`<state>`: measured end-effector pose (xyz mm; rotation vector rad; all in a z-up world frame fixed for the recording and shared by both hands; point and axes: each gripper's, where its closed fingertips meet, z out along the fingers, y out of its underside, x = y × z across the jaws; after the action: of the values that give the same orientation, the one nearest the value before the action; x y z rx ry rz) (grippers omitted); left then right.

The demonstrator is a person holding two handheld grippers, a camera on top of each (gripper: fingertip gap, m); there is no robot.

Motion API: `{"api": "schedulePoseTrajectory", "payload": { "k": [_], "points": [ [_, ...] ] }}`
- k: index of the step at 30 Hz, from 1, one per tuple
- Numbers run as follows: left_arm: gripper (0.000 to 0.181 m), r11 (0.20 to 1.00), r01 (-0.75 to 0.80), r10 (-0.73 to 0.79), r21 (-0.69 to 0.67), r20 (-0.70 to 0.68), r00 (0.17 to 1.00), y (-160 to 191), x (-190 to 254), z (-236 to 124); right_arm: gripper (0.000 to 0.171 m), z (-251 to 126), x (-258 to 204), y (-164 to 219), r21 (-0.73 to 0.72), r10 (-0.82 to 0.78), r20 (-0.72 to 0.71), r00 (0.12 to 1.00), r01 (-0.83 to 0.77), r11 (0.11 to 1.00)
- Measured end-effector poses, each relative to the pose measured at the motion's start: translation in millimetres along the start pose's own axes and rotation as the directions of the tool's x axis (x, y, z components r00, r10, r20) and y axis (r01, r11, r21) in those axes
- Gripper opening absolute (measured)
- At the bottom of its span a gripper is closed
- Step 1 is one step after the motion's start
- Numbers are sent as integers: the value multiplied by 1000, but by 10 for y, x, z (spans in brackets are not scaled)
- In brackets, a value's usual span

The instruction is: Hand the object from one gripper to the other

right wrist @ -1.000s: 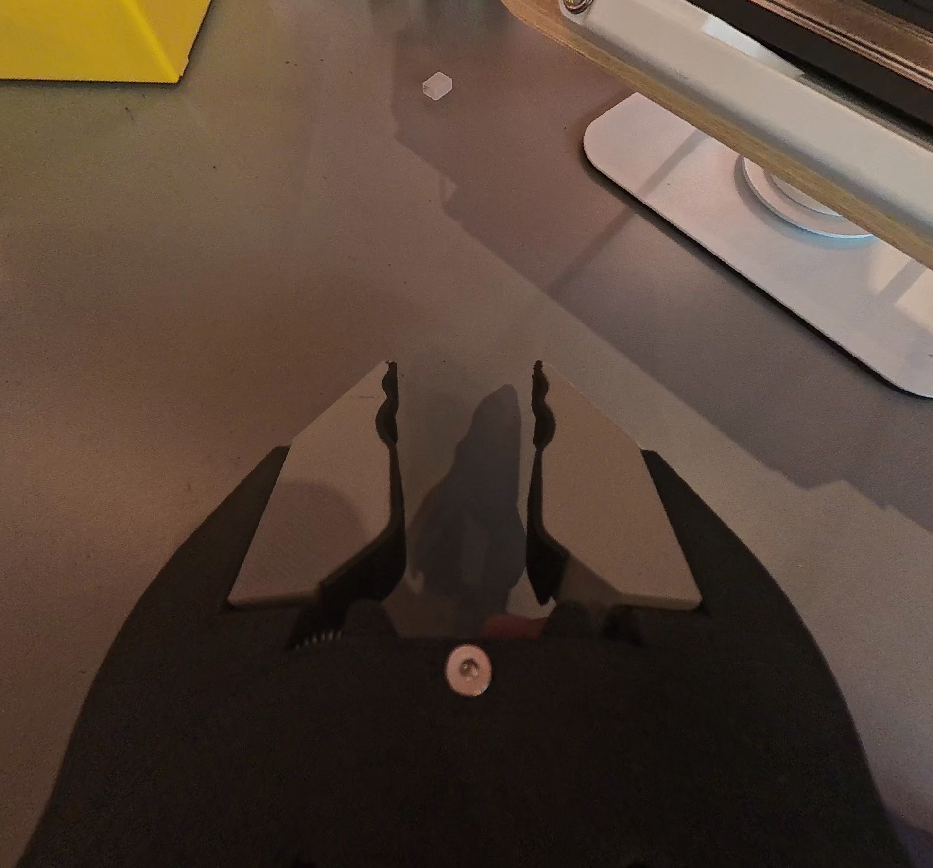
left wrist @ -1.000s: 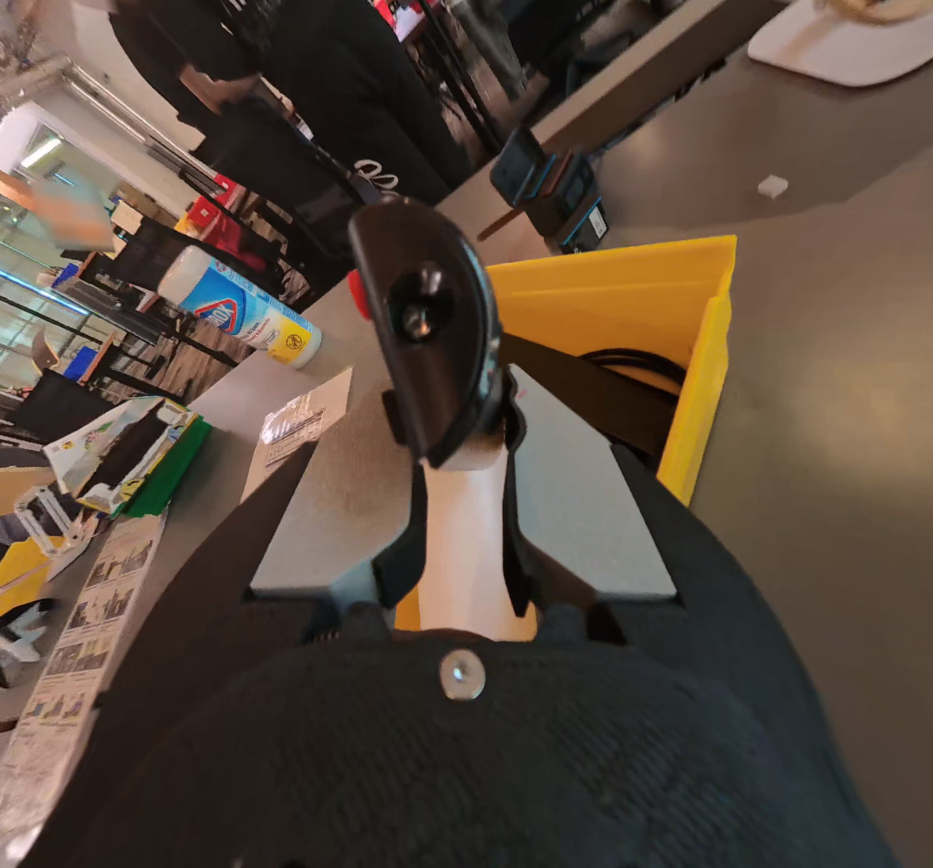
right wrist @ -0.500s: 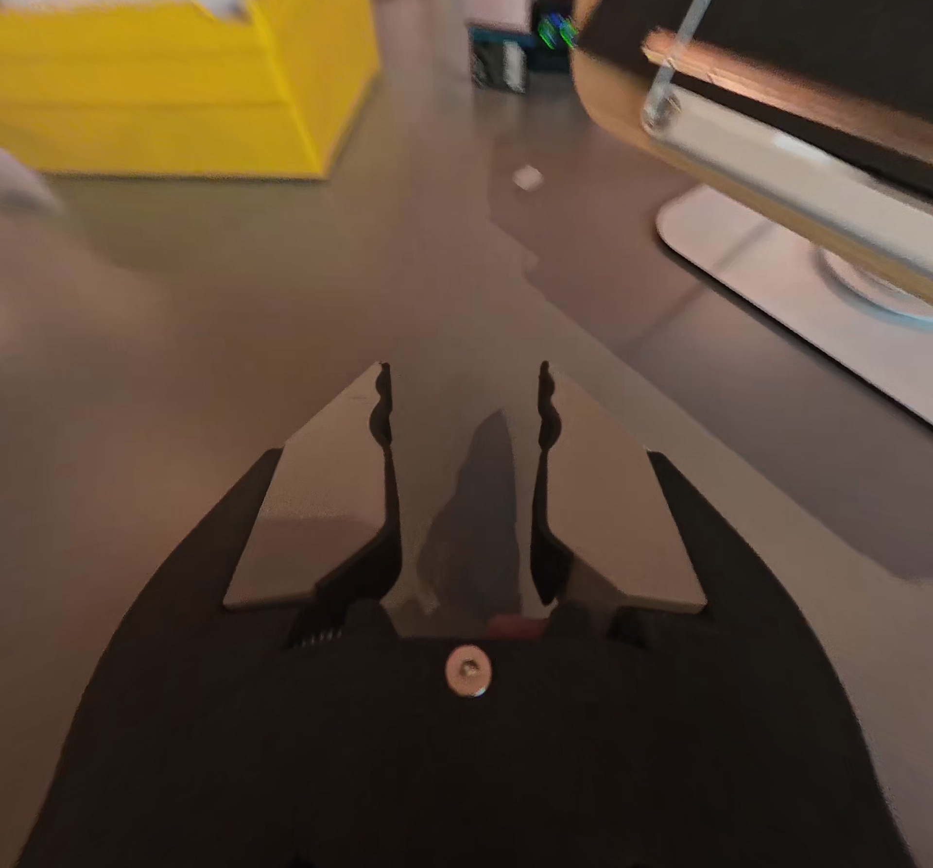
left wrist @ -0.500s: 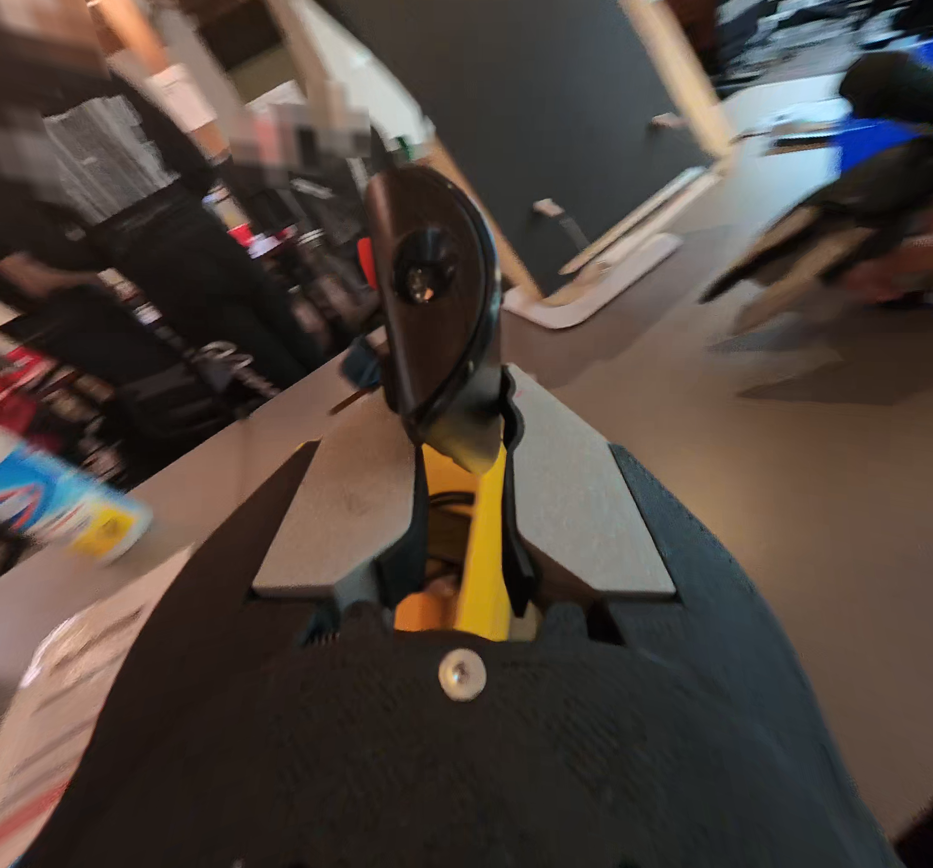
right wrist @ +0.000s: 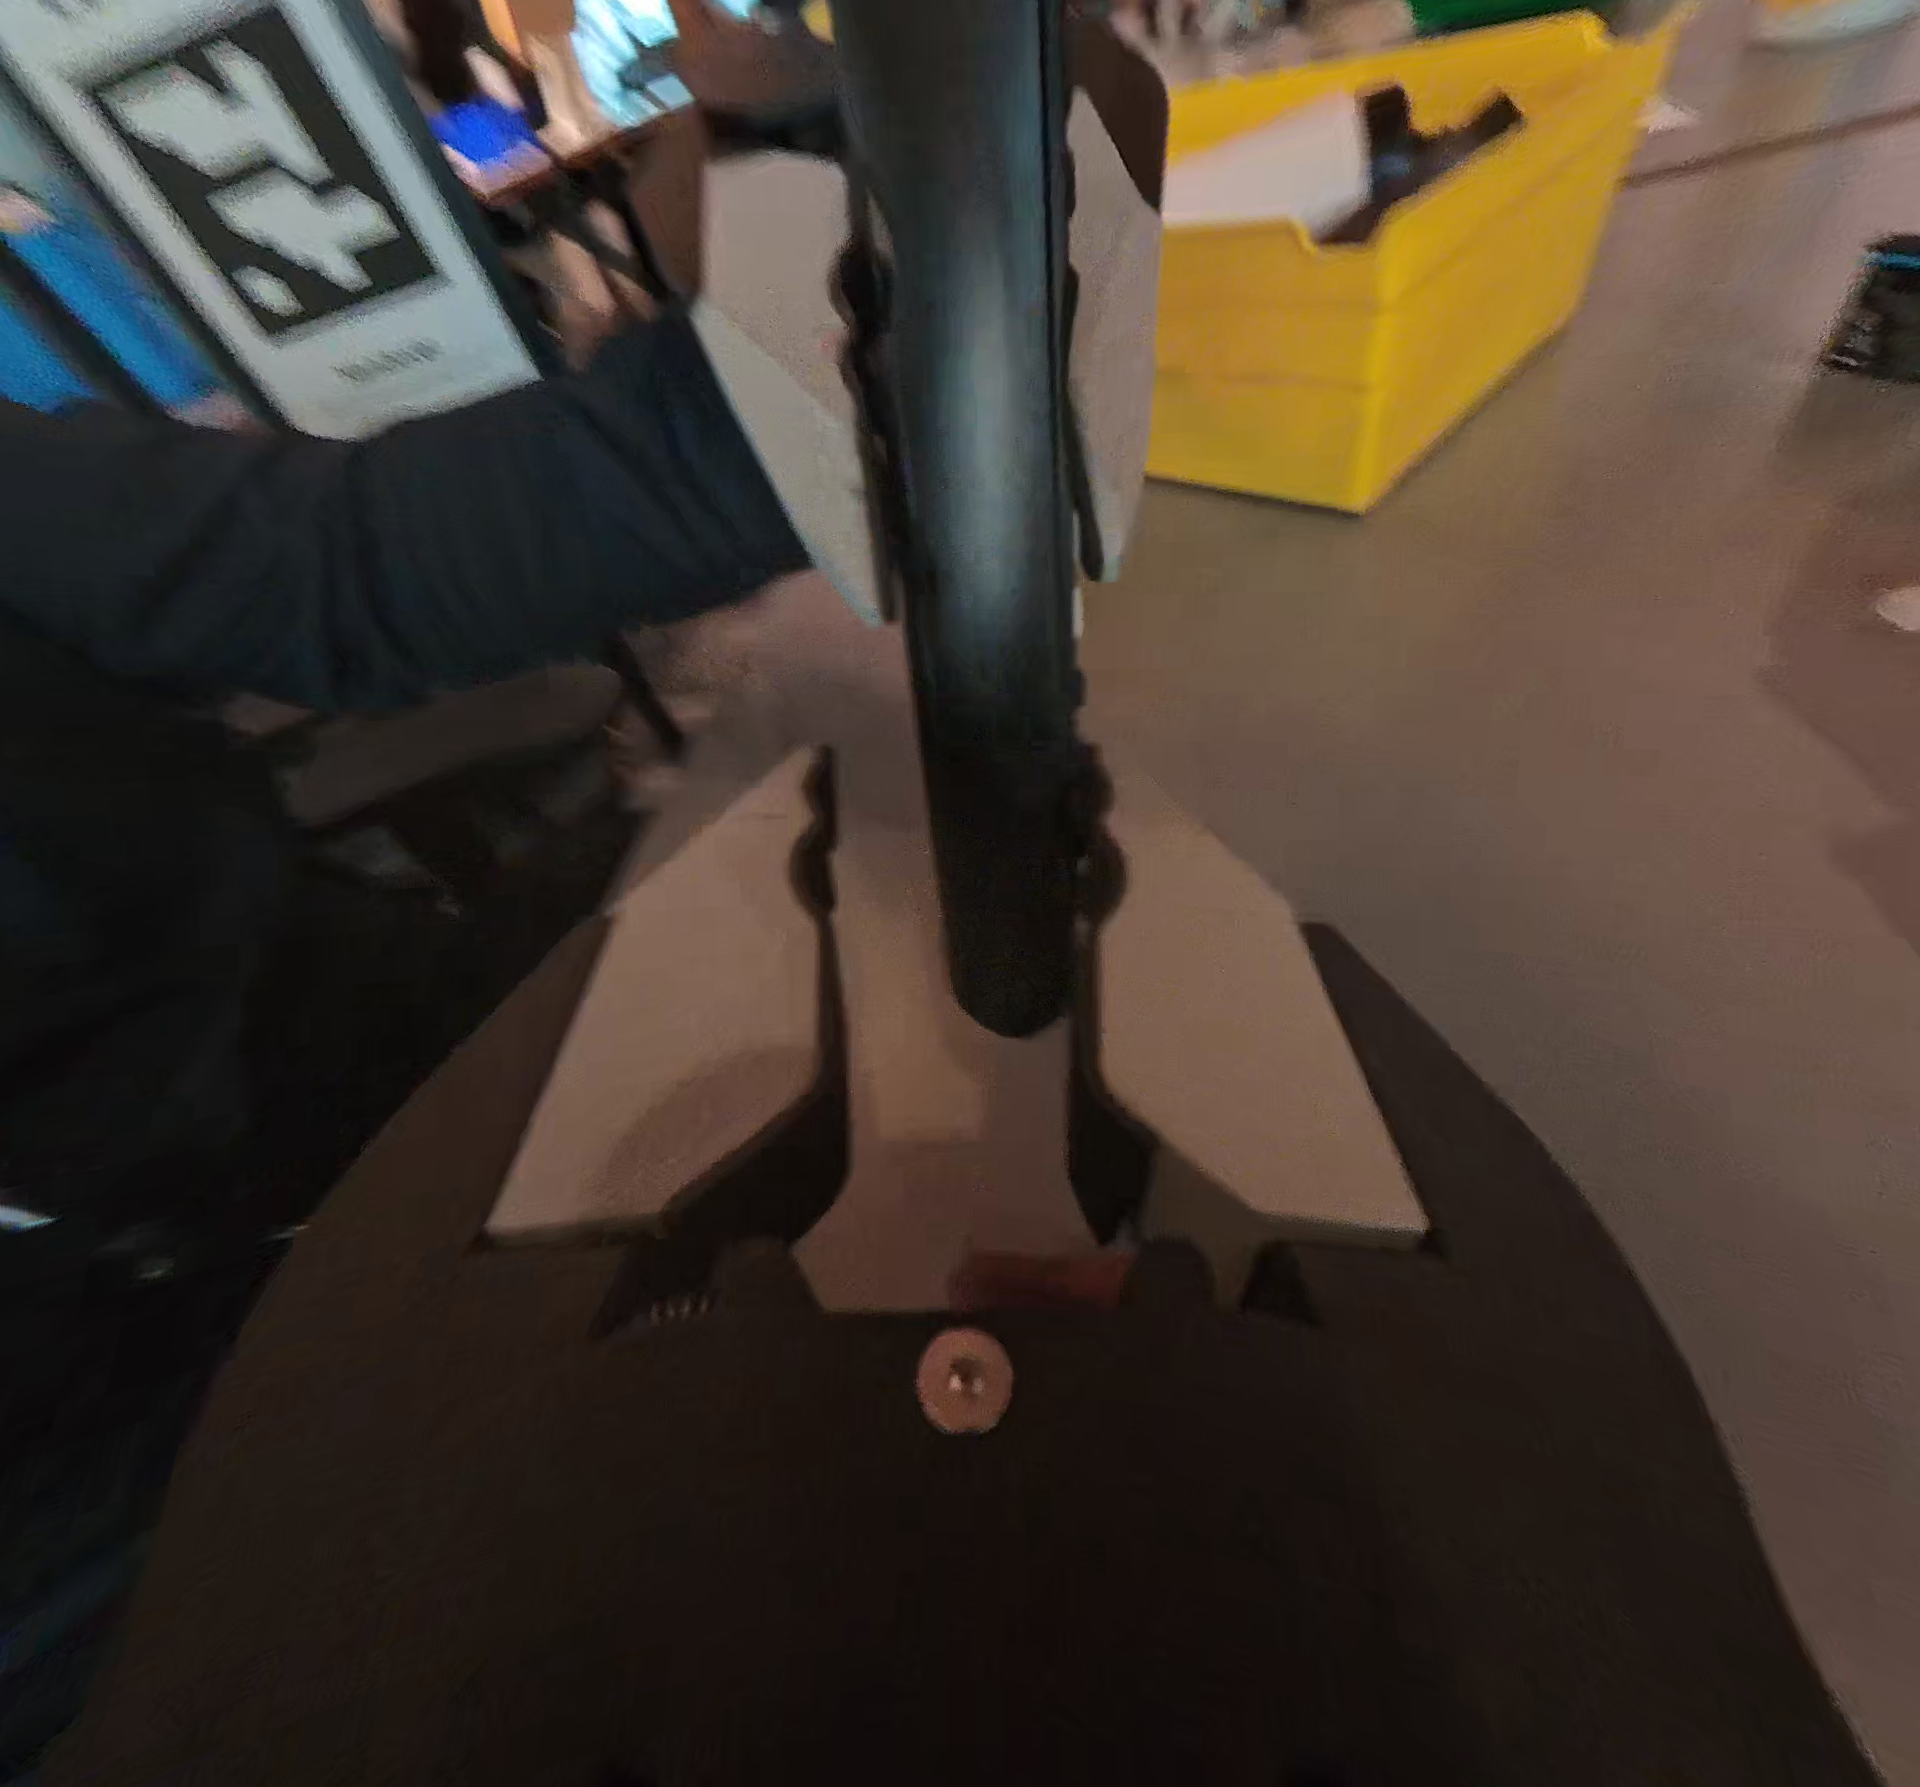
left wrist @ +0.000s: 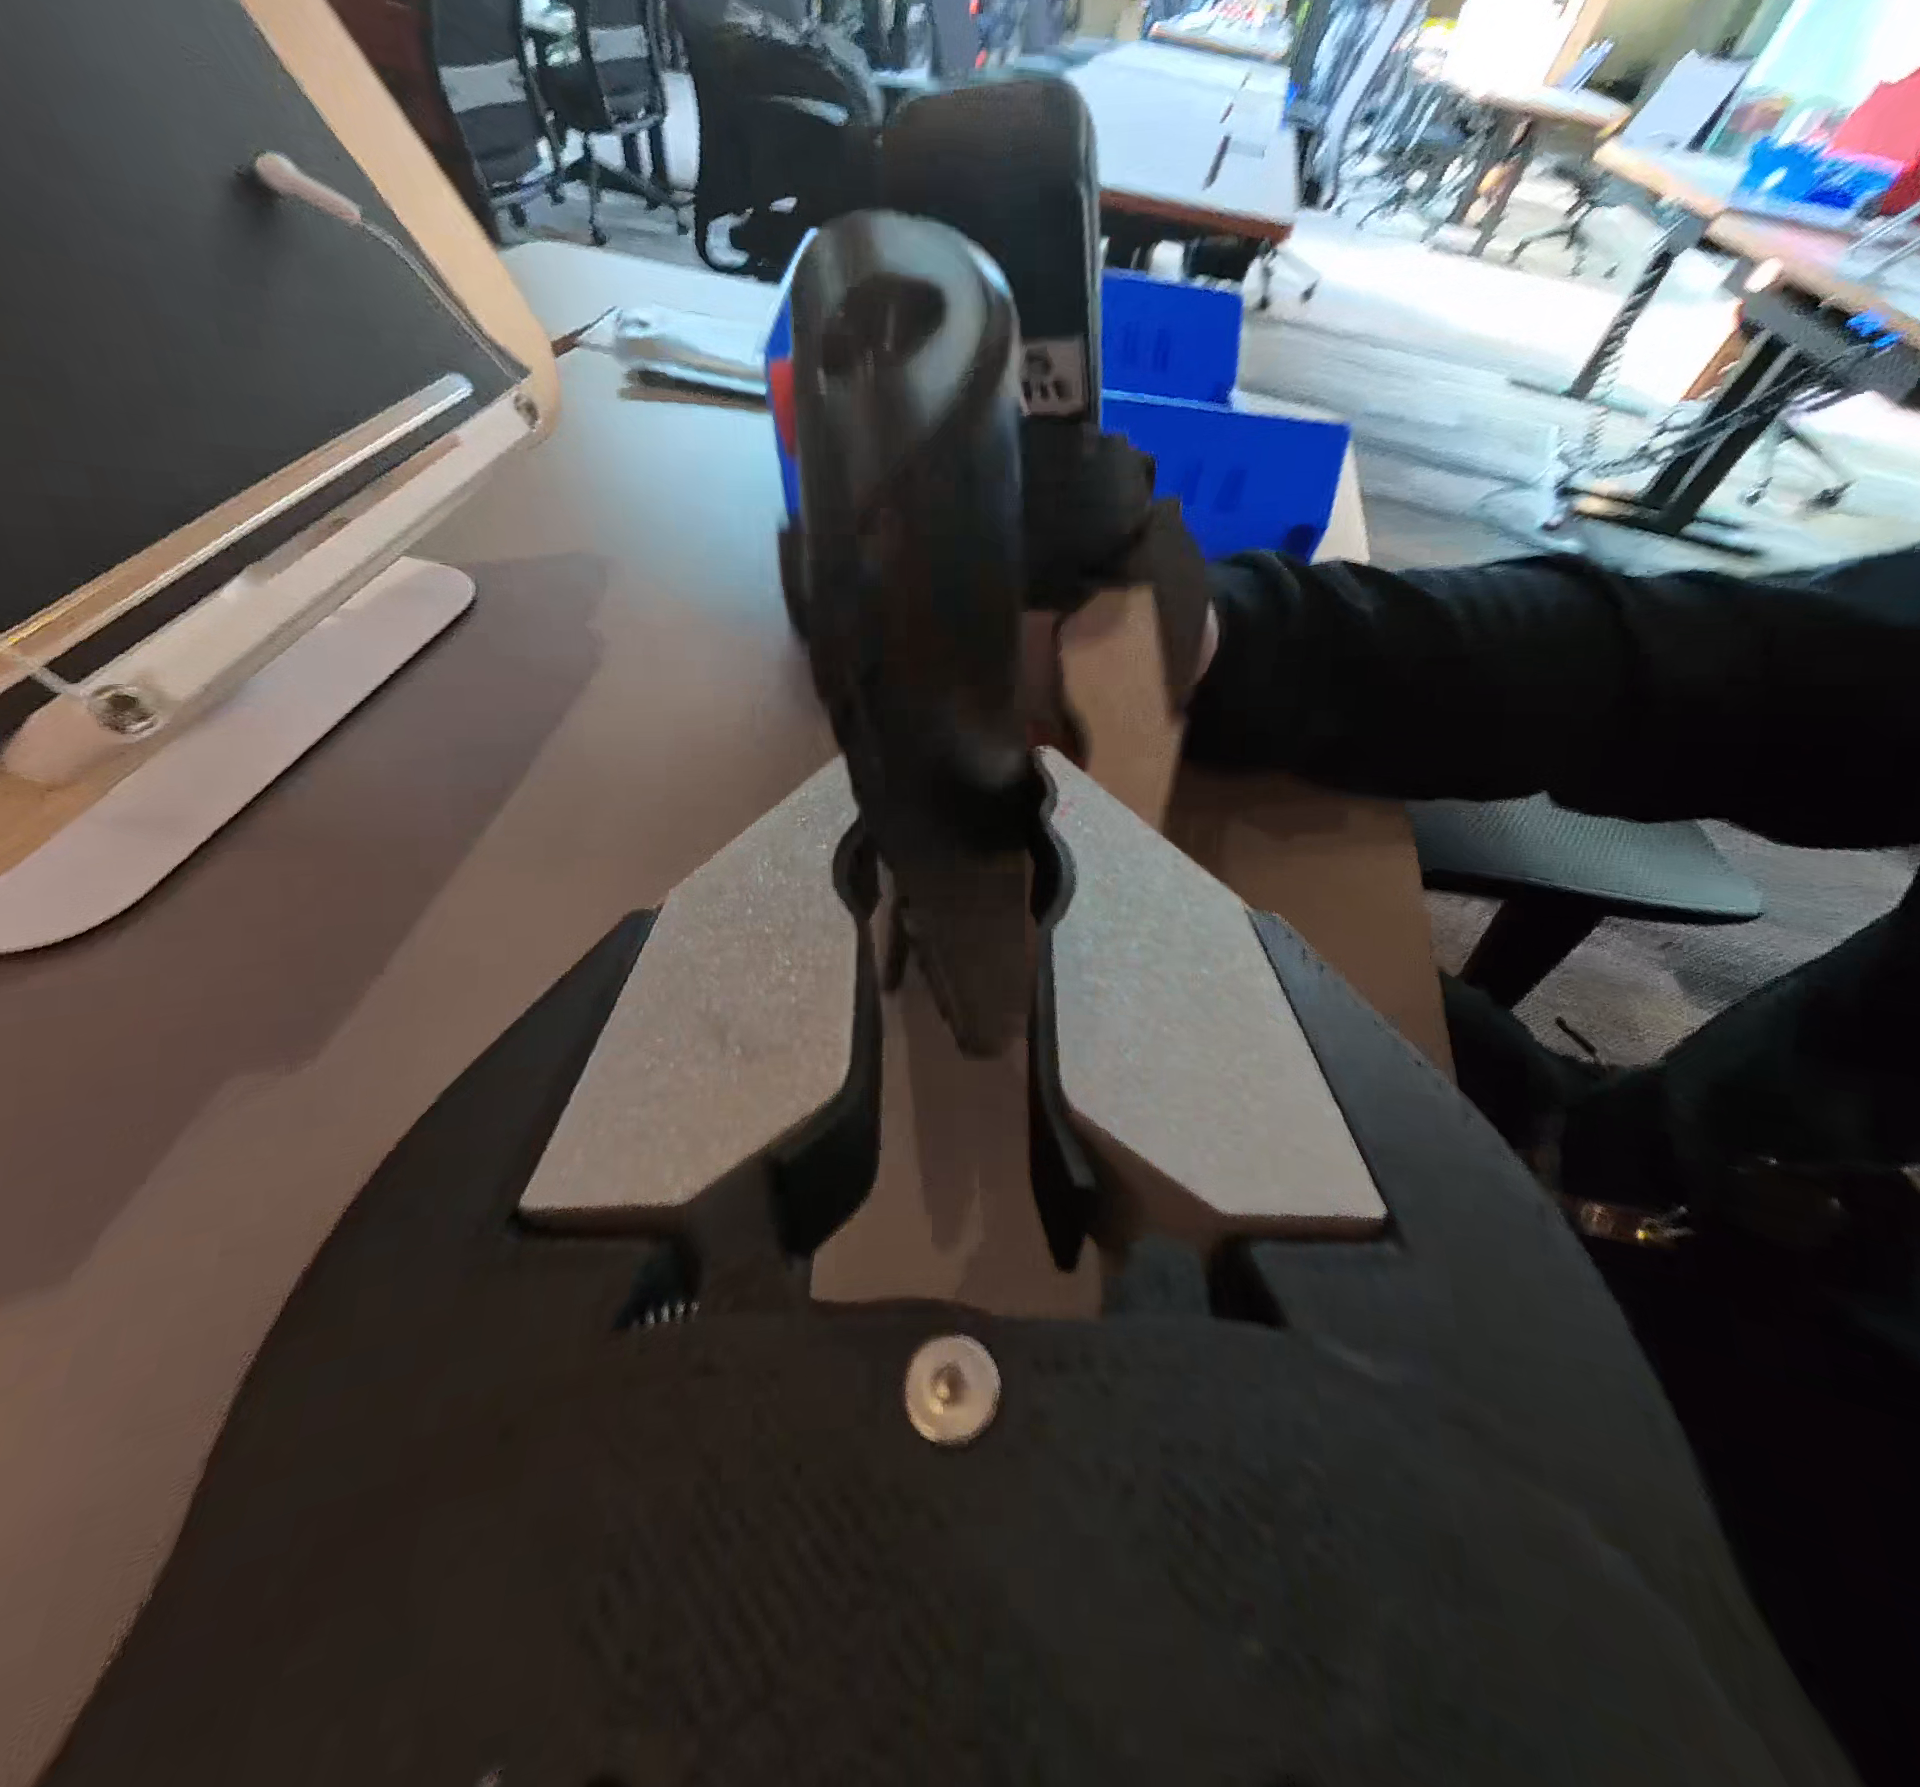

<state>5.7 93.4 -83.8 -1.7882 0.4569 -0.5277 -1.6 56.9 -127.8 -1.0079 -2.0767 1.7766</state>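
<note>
Black plastic is all I see up close: the object (left wrist: 914,542), a dark curved handle-like thing, is pinched at its near end by my left gripper (left wrist: 945,838) and held up over the grey table (left wrist: 644,532). Moving right, the object's far end already sits between the fingers of my right gripper (right wrist: 961,838), which are apart; it touches the right finger only. So I'd say we're about halfway: right needs to clamp, then left lets go.
</note>
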Motion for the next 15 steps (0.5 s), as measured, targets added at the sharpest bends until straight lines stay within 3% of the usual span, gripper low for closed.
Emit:
{"api": "schedulePoseTrajectory", "payload": {
  "k": [1,4,10,13,15],
  "points": [
    [23,1000,12,-11,28,-32,999,-26,-12,69,24,2,95,74,-42,-19,-54,998,17,999],
    [24,995,52,-43,83,-107,993,-55,-64,256,22,-8,183,145,-79,-20,-82,996,13,997],
    [34,971,105,-81,217,-113,990,-111,-288,289,21,-212,603,139,-133,-170,-339,925,132,982],
    [47,968,154,-141,197,-78,987,-80,-455,196,21,-355,813,77,-236,-324,-492,808,234,943],
    [52,961,198,-193,194,-47,980,-50,-563,114,21,-500,914,-17,-331,-457,-590,665,317,889]
  ]
}}
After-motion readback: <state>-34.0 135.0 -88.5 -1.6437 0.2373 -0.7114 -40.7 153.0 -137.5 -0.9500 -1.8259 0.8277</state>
